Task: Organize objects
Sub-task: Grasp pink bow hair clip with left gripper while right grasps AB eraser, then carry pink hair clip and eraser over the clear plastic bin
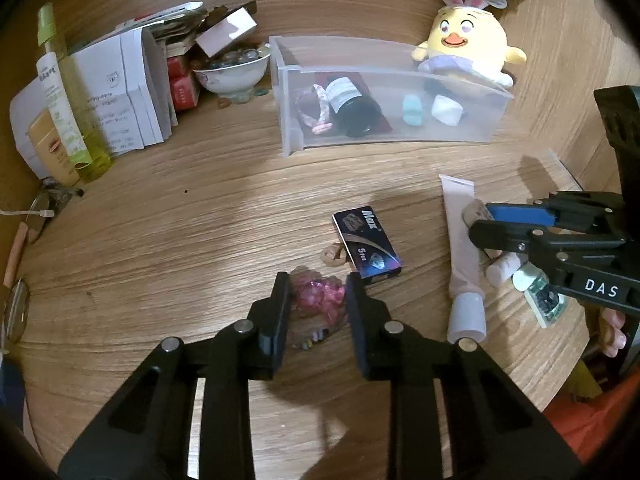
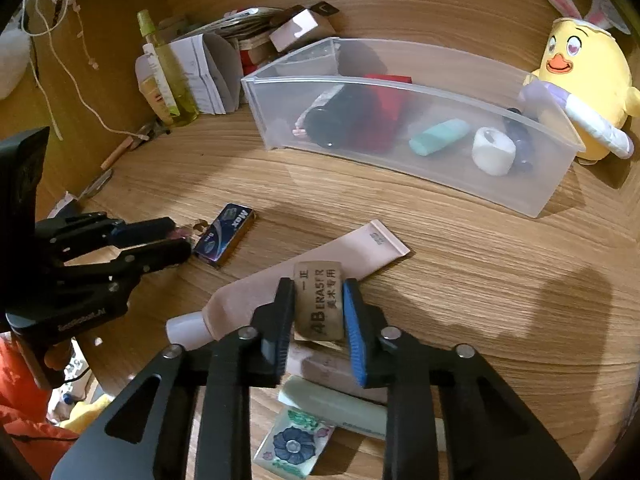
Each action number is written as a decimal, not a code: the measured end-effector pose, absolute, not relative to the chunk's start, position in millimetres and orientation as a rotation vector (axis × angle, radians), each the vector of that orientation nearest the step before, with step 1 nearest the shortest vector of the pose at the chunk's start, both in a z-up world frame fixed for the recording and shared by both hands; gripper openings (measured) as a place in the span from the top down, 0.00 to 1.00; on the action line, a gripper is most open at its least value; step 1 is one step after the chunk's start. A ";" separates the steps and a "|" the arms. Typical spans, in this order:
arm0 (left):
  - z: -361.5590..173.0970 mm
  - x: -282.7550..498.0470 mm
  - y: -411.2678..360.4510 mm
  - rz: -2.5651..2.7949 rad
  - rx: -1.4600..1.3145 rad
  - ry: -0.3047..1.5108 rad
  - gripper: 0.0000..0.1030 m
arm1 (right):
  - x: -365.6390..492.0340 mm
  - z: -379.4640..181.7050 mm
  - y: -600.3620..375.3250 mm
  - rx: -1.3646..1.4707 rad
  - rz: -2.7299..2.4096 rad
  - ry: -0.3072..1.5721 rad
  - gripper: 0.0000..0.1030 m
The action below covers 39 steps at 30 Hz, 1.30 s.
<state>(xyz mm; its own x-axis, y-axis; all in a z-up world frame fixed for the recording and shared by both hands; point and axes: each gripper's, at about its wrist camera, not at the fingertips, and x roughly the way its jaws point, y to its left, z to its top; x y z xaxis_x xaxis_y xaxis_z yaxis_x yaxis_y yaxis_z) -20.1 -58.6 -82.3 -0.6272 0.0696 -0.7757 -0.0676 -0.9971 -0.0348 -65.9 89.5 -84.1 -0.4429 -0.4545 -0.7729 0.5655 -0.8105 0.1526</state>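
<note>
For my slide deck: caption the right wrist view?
Right gripper clamps a worn eraser above a pink tube.

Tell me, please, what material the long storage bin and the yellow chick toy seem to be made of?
Storage bin: probably plastic, frosted and translucent; its contents show hazily through the wall. Chick toy: likely soft plush fabric, matte and slightly fuzzy, with cloth ears.

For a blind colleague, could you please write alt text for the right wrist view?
The right gripper is shut on a worn eraser above a pink tube on a wooden table. Beyond it stands a clear plastic bin beside a yellow plush chick; the left gripper pinches something pink near a Max box.
</note>
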 end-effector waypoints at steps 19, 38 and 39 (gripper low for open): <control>-46.1 -19.7 -66.3 2.848 -1.194 -0.073 0.74 | -74.1 -61.0 110.4 1.089 -2.320 0.073 0.79; 2.2 -40.4 -59.6 2.885 -0.979 -0.199 0.74 | -85.6 -19.7 126.7 0.932 -2.423 0.031 0.79; 4.8 -42.1 -59.0 2.889 -0.968 -0.200 0.74 | -86.3 -17.7 127.2 0.924 -2.426 0.030 0.79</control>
<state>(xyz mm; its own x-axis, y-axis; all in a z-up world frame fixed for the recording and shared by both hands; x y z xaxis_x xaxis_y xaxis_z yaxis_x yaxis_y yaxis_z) -42.1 -59.0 4.8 -0.7955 0.1252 -0.5929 -0.0423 -0.9875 -0.1518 -86.3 127.2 -17.7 -0.6198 -0.4771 -0.6231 0.4924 -0.8547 0.1645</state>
